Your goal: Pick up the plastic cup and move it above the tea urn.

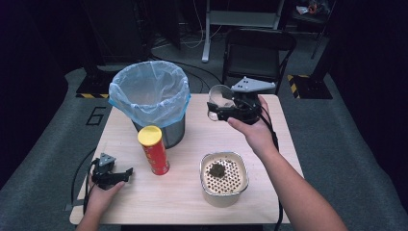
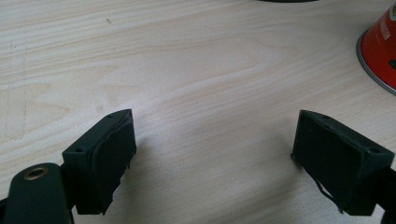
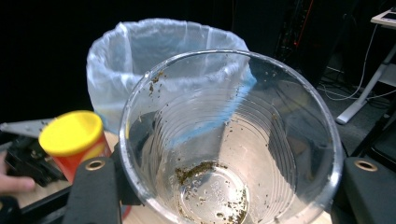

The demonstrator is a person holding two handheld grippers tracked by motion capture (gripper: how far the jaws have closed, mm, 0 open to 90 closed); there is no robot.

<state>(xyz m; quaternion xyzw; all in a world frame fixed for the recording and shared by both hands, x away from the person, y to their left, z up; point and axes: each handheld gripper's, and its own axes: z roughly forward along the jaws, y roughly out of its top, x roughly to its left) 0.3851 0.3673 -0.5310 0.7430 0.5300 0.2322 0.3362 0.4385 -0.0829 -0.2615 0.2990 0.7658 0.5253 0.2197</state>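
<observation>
Only thing I can actually read is a big dark "6" (image 1: 95, 116) marked on the grey floor (image 1: 43, 159) left of the table. The red can (image 2: 382, 51) has white lettering near its base, but it's cut off, way too blurry.

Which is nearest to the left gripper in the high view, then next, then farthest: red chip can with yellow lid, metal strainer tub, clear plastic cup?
1. Red chip can with yellow lid, just right of the left gripper.
2. Metal strainer tub, front centre-right.
3. Clear plastic cup, held up at far right.
</observation>
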